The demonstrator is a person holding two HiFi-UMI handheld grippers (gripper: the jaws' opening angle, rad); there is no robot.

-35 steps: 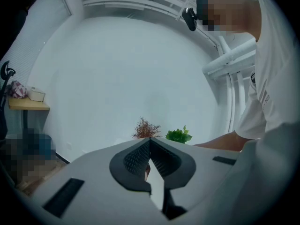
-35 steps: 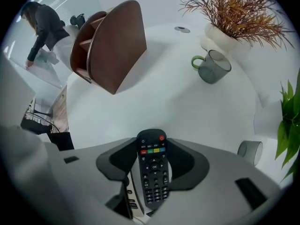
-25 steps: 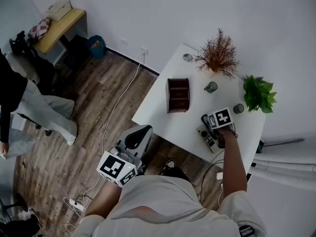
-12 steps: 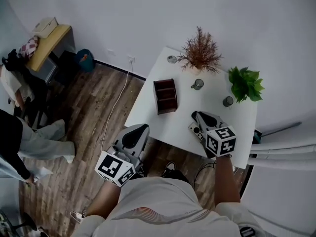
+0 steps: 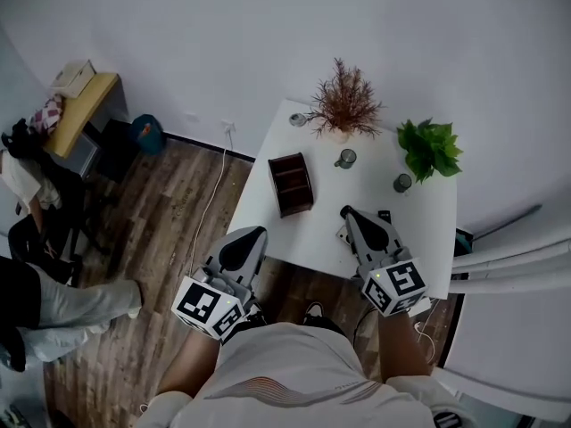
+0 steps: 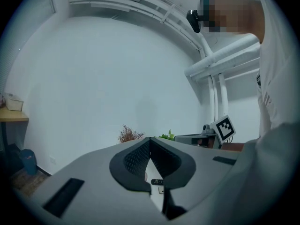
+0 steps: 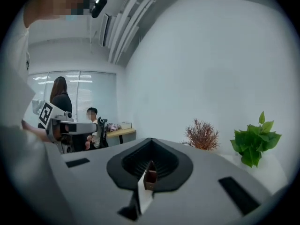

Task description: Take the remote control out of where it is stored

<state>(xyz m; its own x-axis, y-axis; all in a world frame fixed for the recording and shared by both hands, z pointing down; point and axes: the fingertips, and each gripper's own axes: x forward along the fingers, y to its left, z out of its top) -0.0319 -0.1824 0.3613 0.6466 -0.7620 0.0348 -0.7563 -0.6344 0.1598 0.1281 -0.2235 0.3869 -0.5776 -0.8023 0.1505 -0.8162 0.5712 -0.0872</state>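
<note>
A grey remote control [image 5: 342,234] lies on the white table [image 5: 428,221] by its front edge, mostly hidden under my right gripper [image 5: 350,214]. That gripper hovers above it, shut, with nothing between its jaws. In the right gripper view the shut right gripper [image 7: 150,164] shows only a sliver of the brown organizer box [image 7: 150,176] through its slit. The brown organizer box [image 5: 292,184] stands at the table's left side. My left gripper [image 5: 243,243] is off the table's front left corner, shut and empty. In the left gripper view the left gripper [image 6: 151,159] frames a small dark flat thing [image 6: 157,182] on the table.
A dried plant [image 5: 343,105] and a green plant [image 5: 429,147] stand at the table's back. Two small cups [image 5: 345,158] [image 5: 402,182] sit between them. A cable [image 5: 211,203] runs over the wooden floor, and a person [image 5: 36,292] sits at the far left.
My right gripper has pulled back from the remote toward my body and its jaws have shut empty. The remote stays on the table. The left gripper has barely moved.
</note>
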